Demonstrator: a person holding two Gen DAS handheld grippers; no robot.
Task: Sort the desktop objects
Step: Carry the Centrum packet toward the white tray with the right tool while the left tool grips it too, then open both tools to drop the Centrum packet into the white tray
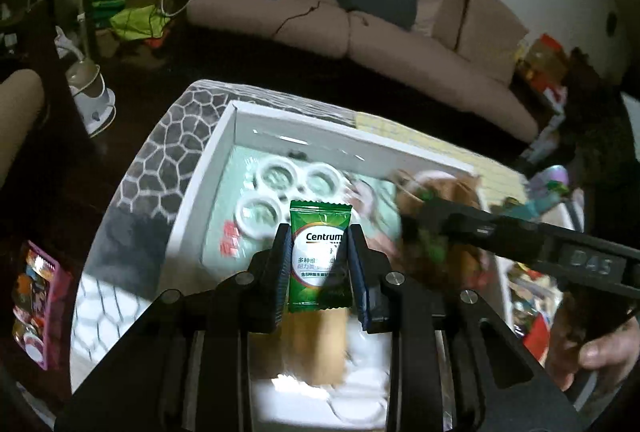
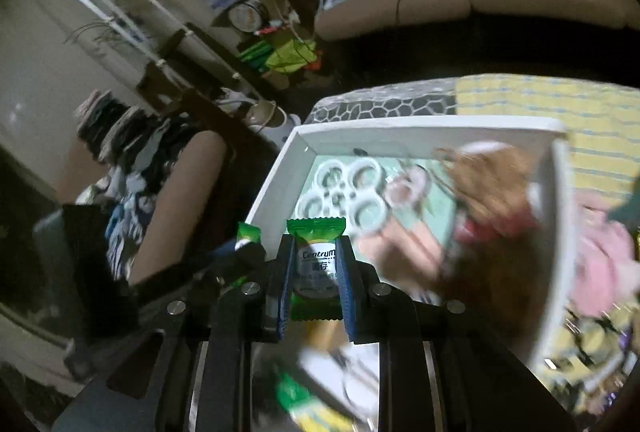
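Two green Centrum sachets are in play, one in each gripper. The left gripper [image 1: 319,244] stands narrow, its fingers pressed on both side edges of a green Centrum sachet [image 1: 320,256], which is upright with the brand name readable. The right gripper [image 2: 316,264] is likewise narrow and clamps a second Centrum sachet [image 2: 316,264] by its sides.

Both hang above a white tray [image 1: 208,168], also seen in the right wrist view [image 2: 276,172], which rests on a cloth with a grey honeycomb pattern [image 1: 160,160]. Inside the tray, four white rings [image 2: 344,188] joined in a cluster lie on a pale green floor; the left wrist view shows only three of them [image 1: 280,192], the sachet covering the rest. A brown, blurred object [image 2: 492,180] fills the tray's right part; what it is I cannot tell.

Only the left wrist view shows the right gripper from outside, as a dark arm [image 1: 520,236] reaching in from the right, with a person's hand [image 1: 592,348] behind it, and a purple packet [image 1: 36,296] off the table at the left edge. Only the right wrist view shows the tip of the left sachet [image 2: 248,232] from outside, beside the tray's left wall, plus a yellow striped cloth [image 2: 560,112] past the tray and a white rack [image 2: 112,4] by the wall. One beige sofa [image 1: 360,12] appears in both.
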